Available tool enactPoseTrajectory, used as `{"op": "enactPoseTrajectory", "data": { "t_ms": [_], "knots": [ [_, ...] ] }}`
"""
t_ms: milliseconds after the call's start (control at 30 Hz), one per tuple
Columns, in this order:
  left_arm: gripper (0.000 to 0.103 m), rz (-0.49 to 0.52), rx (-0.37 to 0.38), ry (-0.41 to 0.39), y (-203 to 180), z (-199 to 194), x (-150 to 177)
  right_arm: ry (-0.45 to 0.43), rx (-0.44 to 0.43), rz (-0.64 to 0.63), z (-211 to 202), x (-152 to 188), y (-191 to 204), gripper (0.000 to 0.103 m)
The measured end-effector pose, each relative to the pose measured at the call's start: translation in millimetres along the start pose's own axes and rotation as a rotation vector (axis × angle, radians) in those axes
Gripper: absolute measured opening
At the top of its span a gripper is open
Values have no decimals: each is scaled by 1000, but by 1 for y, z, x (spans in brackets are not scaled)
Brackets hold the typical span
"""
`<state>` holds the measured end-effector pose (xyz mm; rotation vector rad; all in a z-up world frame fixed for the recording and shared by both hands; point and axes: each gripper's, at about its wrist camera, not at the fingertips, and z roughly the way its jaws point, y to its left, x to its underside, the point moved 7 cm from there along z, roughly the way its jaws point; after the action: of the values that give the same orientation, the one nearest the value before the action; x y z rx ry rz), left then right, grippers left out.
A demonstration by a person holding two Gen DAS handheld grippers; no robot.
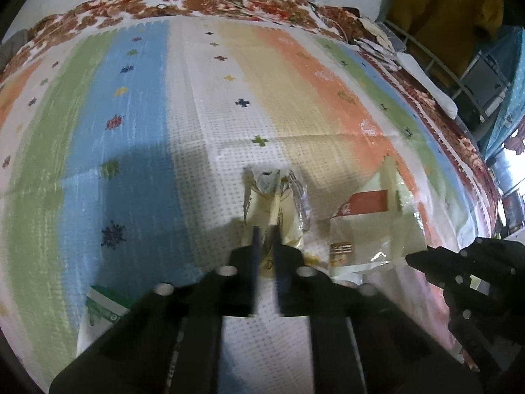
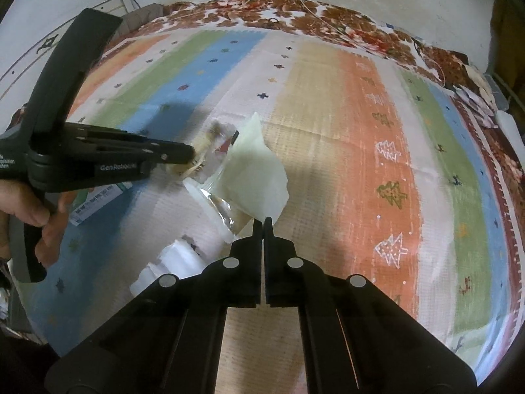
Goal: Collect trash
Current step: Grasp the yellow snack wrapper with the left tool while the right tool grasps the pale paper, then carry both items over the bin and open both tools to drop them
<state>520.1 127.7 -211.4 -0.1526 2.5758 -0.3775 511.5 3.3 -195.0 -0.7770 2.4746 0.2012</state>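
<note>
At the lower left of the left wrist view, a green-and-white paper packet is seen lying on the striped pastel bed cover. In mid-frame, a crumpled cream-and-silver foil wrapper is pinched by the left tongs. To its right, a pale plastic bag with a red label is held. In the right wrist view, that bag is gripped at its lower corner by the right tongs, pressed together.
</note>
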Motion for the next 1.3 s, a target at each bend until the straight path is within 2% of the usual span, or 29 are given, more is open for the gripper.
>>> {"op": "enactPoseTrajectory", "data": {
  "t_ms": [133, 333, 667, 933, 1100, 1300],
  "knots": [
    [1, -38, 13, -35, 1, -8, 3, 0, -3, -9, -2, 2, 2, 0],
    [1, -86, -32, -53, 11, -29, 7, 1, -7, -4, -8, 0, 0, 0],
    [1, -115, -125, -40, 15, -81, 25, -6, -13, -18, -44, 0, 6, 0],
    [1, -105, -194, 23, 3, -108, 53, -11, -33, -20, -72, 7, 16, 0],
    [1, -129, -175, -17, -7, -141, 57, -22, -66, 7, -96, 16, 21, 0],
    [1, -187, -157, -33, -15, -164, 81, -37, -87, 22, -124, 30, 24, 0]
  ]
}}
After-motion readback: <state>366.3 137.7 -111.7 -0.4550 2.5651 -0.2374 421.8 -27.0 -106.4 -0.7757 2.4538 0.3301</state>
